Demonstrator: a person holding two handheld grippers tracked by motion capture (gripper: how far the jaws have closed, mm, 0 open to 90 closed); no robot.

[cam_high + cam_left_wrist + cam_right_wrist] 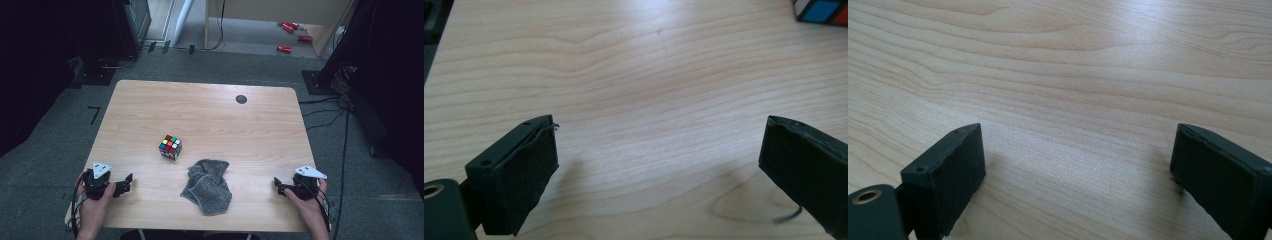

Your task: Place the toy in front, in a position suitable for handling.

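Grippers sit low at the near edge of the wooden table (pixel 210 105), one in each of the person's hands. The left gripper (pixel 127 182) at seven o'clock has its jaws spread wide with nothing between them, bare wood beneath; the right gripper (pixel 278 186) at five o'clock is likewise spread wide and empty. Between them, near six o'clock, lies a crumpled grey cloth (pixel 207 186). Just beyond it, toward the table's centre, stands a Rubik's cube (pixel 170 147), apart from both grippers.

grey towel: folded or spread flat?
Folded. The grey towel lies bunched on the table, with layered folds at its far end, not spread flat.
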